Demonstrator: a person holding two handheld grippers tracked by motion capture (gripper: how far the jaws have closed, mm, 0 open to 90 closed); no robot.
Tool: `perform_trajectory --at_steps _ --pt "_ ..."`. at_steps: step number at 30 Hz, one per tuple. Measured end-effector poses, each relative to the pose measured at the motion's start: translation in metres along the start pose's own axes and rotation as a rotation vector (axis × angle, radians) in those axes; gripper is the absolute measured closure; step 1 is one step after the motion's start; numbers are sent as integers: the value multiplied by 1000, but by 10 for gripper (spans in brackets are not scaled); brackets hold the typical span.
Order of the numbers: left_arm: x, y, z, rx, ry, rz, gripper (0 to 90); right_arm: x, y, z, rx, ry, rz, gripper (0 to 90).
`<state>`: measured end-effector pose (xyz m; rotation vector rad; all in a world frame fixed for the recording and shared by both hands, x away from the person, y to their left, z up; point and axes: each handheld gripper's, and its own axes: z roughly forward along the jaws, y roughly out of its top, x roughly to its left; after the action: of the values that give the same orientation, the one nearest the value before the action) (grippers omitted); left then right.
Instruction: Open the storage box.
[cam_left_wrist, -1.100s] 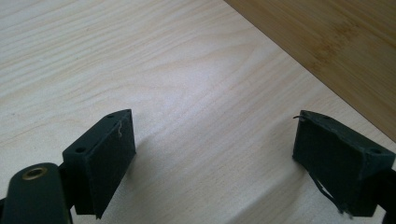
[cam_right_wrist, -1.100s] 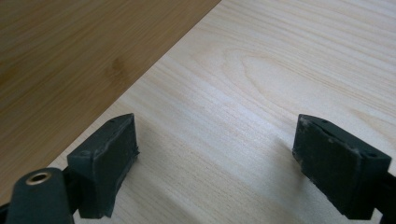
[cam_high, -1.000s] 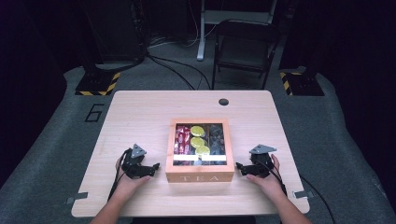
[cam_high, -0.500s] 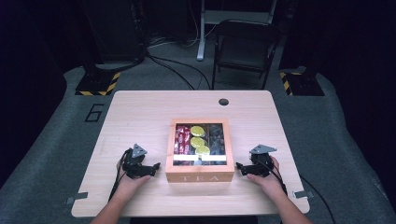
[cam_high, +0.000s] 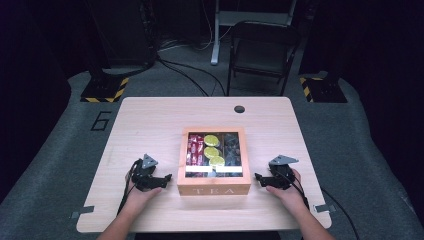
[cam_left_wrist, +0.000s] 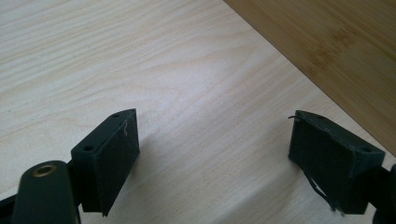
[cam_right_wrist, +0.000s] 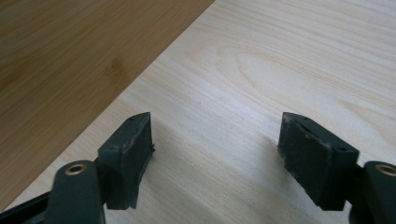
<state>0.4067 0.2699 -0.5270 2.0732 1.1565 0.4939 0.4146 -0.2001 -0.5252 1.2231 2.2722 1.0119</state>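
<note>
Our left gripper (cam_high: 167, 178) and right gripper (cam_high: 258, 177) rest low on the surface (cam_high: 150, 125), released; their jaws have just been closing a little, nothing between them. Between the two, just beside each, sits the wooden tea box (cam_high: 214, 161), lid shut over sachets. We judge this the approach step; next, each gripper must close in on its side of the box

Two grippers flanked a wooden tea box (cam_high: 213, 189) on a pale table (cam_high: 150, 120).

The left gripper (cam_high: 161, 180) and right gripper (cam_high: 261, 178) rested just beside the box, jaws having just been closing on nothing; red packets (cam_high: 194, 150) and yellow packets (cam_high: 211, 150) showed through its lid.
</note>
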Motion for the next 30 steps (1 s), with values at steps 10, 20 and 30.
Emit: perform_trajectory --at_steps 10,20,30 --pt "1 5 -6 6 -5 -38 245 5 5 -10 22 16 -28 323" --pt "-6 11 -19 0 -68 -80 269 7 8 -22 -17 35 -2 327" --pt "-16 31 -38 -27 -87 -36 297 22 23 -35 2 39 -45 327"
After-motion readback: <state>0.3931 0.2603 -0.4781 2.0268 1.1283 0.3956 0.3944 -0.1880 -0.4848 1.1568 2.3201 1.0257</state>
